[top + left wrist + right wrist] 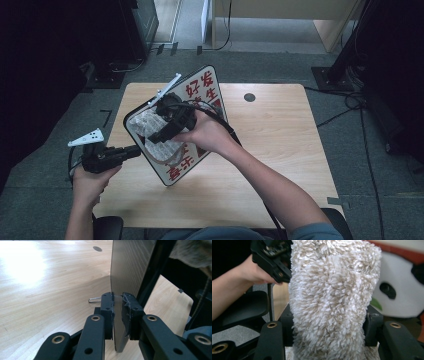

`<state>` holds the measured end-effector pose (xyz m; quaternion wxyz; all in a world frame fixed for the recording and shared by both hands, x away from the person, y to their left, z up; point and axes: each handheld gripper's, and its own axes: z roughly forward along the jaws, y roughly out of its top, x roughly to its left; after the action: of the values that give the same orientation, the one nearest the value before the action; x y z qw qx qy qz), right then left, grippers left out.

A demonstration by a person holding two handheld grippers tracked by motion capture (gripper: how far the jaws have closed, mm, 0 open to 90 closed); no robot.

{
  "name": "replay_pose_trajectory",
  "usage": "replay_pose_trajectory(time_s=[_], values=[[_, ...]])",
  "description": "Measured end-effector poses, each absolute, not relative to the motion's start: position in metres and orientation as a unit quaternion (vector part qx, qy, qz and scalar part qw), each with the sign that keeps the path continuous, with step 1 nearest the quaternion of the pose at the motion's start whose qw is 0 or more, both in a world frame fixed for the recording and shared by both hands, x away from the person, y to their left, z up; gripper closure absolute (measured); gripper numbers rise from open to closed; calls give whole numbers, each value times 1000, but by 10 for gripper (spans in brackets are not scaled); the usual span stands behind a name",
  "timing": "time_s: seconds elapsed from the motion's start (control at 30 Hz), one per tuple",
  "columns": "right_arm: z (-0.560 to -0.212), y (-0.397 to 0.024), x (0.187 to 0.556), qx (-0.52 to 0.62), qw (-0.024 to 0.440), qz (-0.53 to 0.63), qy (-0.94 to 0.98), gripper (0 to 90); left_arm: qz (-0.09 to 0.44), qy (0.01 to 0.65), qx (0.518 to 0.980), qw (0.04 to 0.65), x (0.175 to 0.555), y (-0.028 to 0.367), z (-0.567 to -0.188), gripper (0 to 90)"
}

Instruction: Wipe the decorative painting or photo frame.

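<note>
A flat sign board (200, 95) with red characters and a panda picture stands tilted above the wooden table (280, 140). My left gripper (137, 150) is shut on the board's lower left edge. In the left gripper view the pads of my left gripper (117, 300) clamp the thin board (130, 272) edge-on. My right gripper (160, 132) is shut on a fluffy white cloth (142, 122) that lies against the board's face. In the right gripper view the cloth (329, 302) stands thick between the jaws of my right gripper (329, 315), with the panda picture (397, 290) behind it.
A round cable hole (249, 97) sits near the table's far edge. A small wire clip (93, 299) lies on the tabletop beside the board. Cables (345, 107) trail over the floor at right. A black chair arm (244, 307) is below the left hand.
</note>
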<state>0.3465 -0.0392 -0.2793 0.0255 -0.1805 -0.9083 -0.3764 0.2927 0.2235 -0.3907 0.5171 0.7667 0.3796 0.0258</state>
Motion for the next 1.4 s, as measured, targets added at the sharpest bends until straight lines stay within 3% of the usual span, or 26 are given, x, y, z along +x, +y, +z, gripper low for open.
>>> replay_pose_trajectory(time_s=[0.3,1.4], values=[[-269,-23,345,-177,20,-367,-913,447,23,364,767,529,298,222,-390,792],[-315,-26,341,-176,44,-353,-918,448,28,361,770,526,299,220,-391,792]])
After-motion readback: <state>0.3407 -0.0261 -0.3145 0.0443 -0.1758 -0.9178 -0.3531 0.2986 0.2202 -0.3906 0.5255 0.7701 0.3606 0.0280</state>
